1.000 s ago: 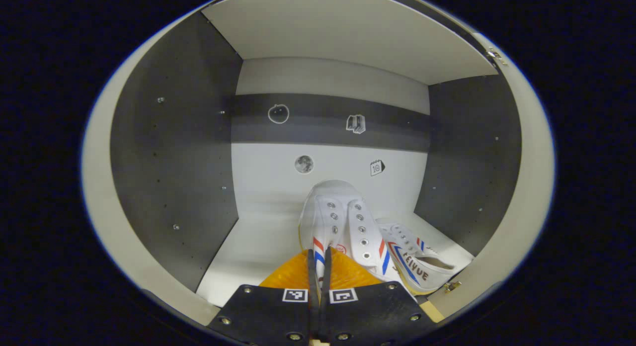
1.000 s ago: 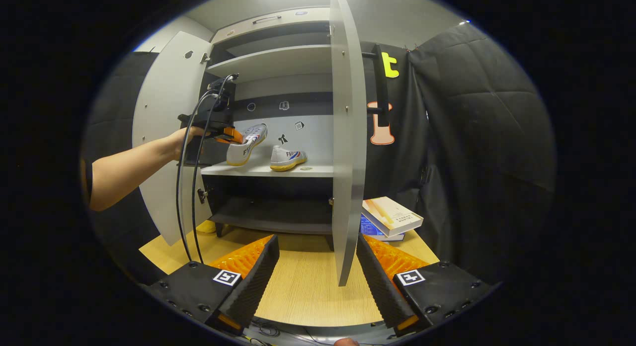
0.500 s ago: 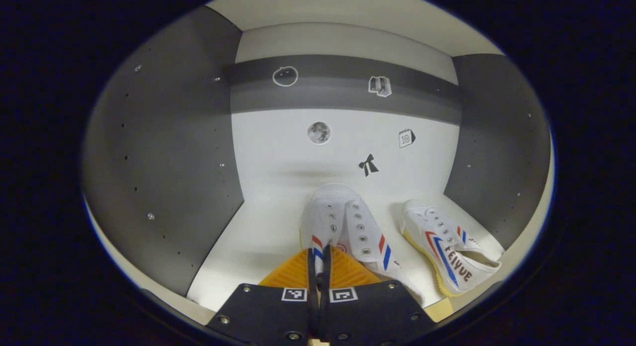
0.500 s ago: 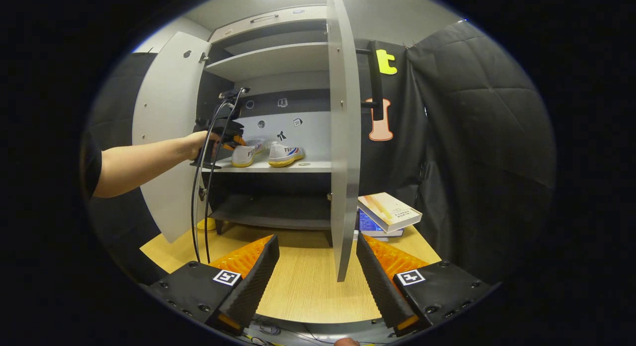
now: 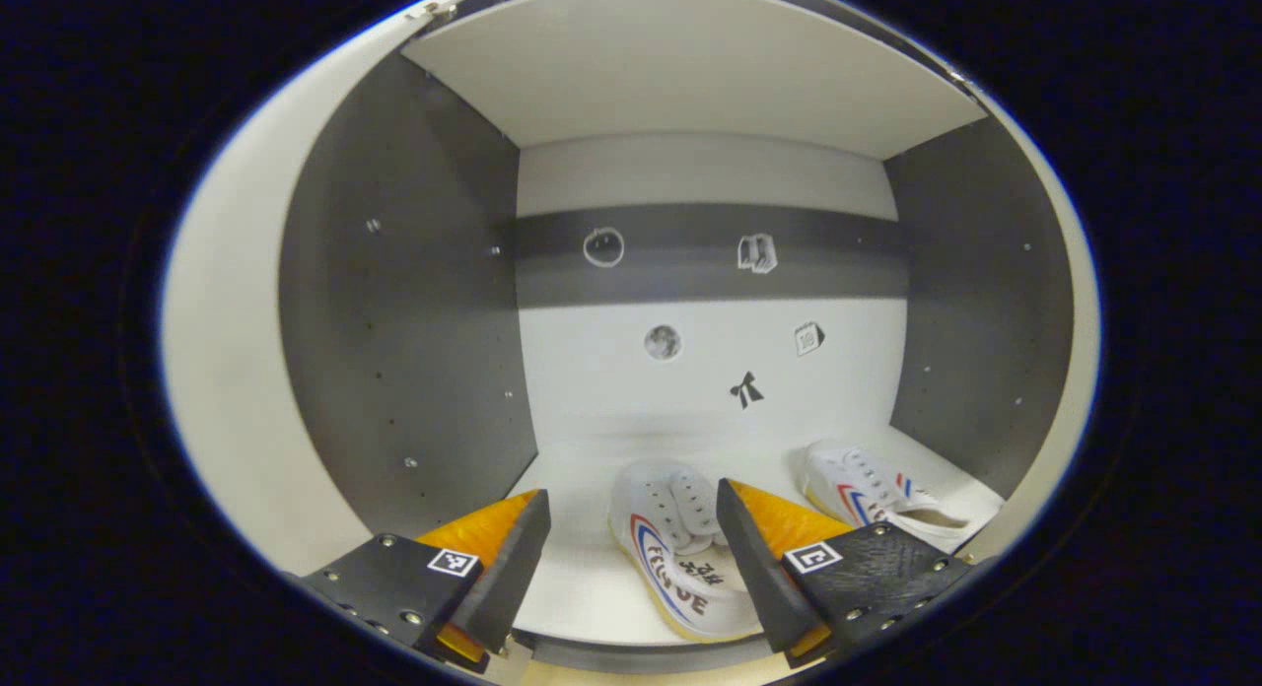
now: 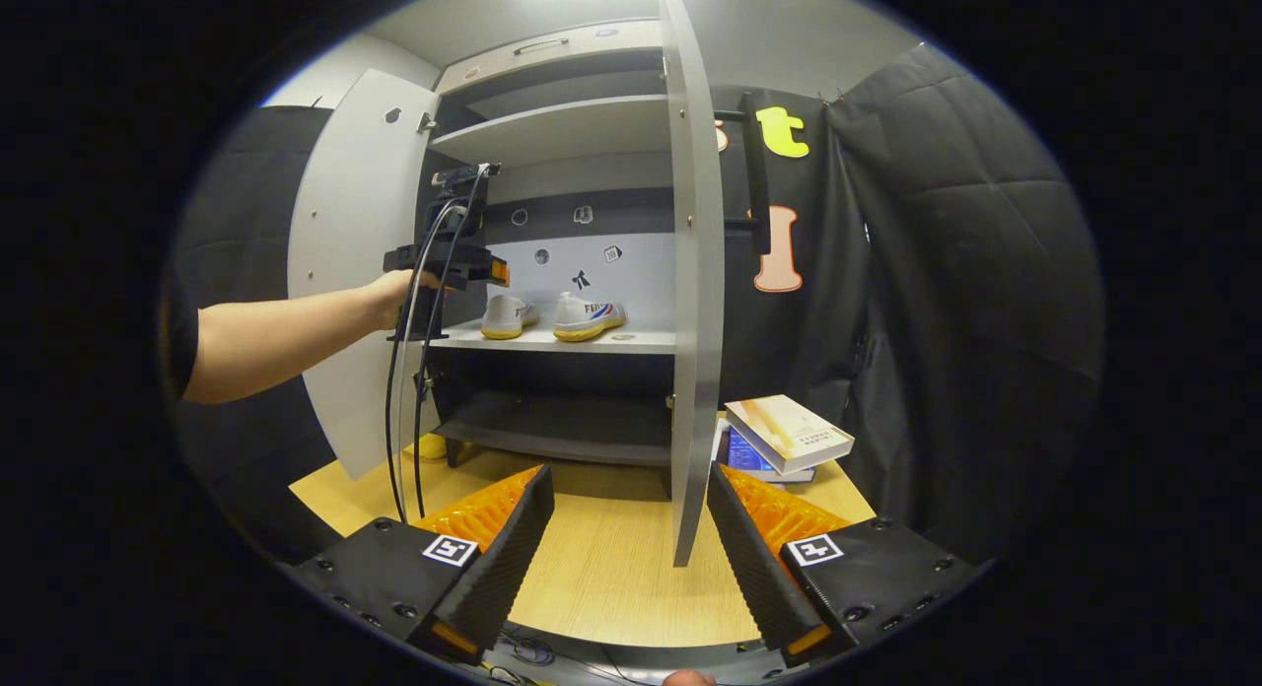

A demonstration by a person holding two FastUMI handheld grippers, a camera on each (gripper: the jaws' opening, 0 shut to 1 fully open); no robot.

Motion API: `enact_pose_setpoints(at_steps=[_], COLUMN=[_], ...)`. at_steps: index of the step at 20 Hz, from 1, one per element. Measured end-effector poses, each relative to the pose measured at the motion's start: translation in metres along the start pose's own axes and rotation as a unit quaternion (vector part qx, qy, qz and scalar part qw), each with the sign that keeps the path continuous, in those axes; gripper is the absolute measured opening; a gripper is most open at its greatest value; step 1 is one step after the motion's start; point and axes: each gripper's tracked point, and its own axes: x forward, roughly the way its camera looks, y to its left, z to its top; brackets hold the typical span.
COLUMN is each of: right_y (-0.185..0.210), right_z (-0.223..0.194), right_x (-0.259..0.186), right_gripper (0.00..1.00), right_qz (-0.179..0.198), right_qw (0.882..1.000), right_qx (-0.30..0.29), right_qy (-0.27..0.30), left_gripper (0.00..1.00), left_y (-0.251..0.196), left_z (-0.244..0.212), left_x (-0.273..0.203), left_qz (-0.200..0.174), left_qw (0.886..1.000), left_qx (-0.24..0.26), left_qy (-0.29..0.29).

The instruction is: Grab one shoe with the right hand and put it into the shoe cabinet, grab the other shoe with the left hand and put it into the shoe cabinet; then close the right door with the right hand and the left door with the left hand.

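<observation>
left gripper (image 5: 631, 568) released, fingers spread; left shoe (image 5: 675, 548) lies on cabinet shelf (image 5: 582, 587) at 6 o'clock. right shoe (image 5: 873, 494) at 4 o'clock, pair side by side. right gripper (image 6: 631, 538) spread, empty, facing right door (image 6: 695, 302) edge; likely ready to close.

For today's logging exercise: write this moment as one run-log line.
left hand-held gripper: open | second shoe: on shelf | right door: open

Evenly lit from overhead — sharp centre, strong fisheye bending at edges.
</observation>
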Motion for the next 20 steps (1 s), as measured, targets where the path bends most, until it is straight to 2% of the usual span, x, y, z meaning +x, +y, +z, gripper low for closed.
enact_pose_setpoints(at_steps=[5, 6, 9, 15, 20], right_y=[0.0, -0.001, 0.001, 0.015, 0.025], right_z=[0.014, 0.016, 0.023, 0.026, 0.032], right_x=[-0.007, -0.01, -0.014, -0.021, -0.025], right_gripper=[0.98, 0.98, 0.98, 0.96, 0.96], right_qz=[0.022, 0.024, 0.021, 0.011, -0.006], right_qw=[1.0, 0.999, 0.999, 0.999, 0.998], right_qx=[-0.008, -0.009, -0.011, -0.001, -0.003], right_qy=[-0.02, -0.024, -0.034, -0.045, -0.062], left_gripper=[0.97, 0.97, 0.96, 0.96, 0.96], left_y=[-0.012, -0.009, -0.002, 0.02, 0.053], left_z=[0.038, 0.045, 0.056, 0.029, -0.01], left_x=[-0.087, -0.106, -0.161, -0.256, -0.323], left_qz=[-0.01, -0.003, -0.002, -0.017, -0.007], left_qw=[0.998, 0.996, 0.993, 0.992, 0.993], left_qx=[0.007, 0.008, -0.005, 0.004, 0.036], left_qy=[-0.069, -0.083, -0.121, -0.122, -0.114])
